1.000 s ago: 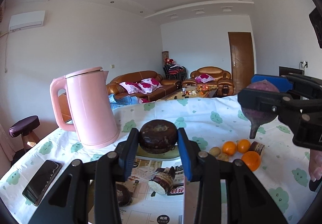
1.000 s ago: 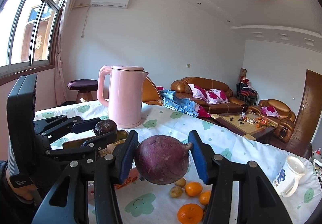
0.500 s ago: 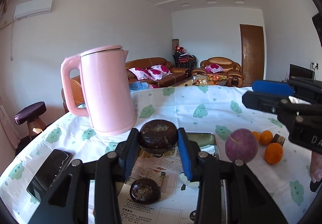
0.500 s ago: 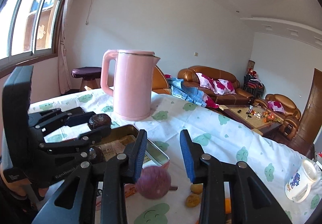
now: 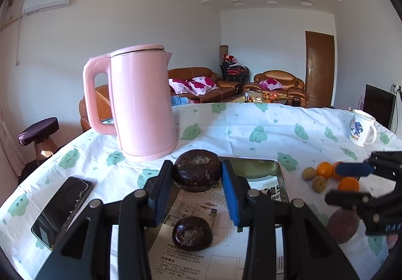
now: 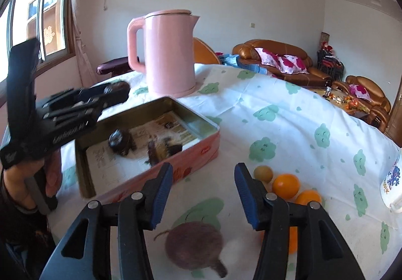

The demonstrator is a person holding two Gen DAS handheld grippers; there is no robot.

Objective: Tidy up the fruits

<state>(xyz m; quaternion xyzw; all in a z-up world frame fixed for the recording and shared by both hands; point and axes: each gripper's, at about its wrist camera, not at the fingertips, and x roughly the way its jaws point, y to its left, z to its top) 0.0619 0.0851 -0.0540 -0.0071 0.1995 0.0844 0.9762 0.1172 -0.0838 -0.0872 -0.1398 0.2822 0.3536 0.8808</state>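
The round purple fruit with a thin dry stalk [image 6: 194,244] lies on the worktop [image 6: 289,114] beside the pink tin tray [image 6: 201,151]. It looks firm and fairly heavy, so I'd take it across its widest part. Its stalk points toward the camera and rightward in the right wrist view. The right gripper [image 6: 203,192] hovers over it; its fingers have just been opening, with nothing between them. The left gripper [image 5: 197,189] is clamped on a dark brown flattened round fruit [image 5: 197,173], seemingly light and brittle-skinned, above the tray.
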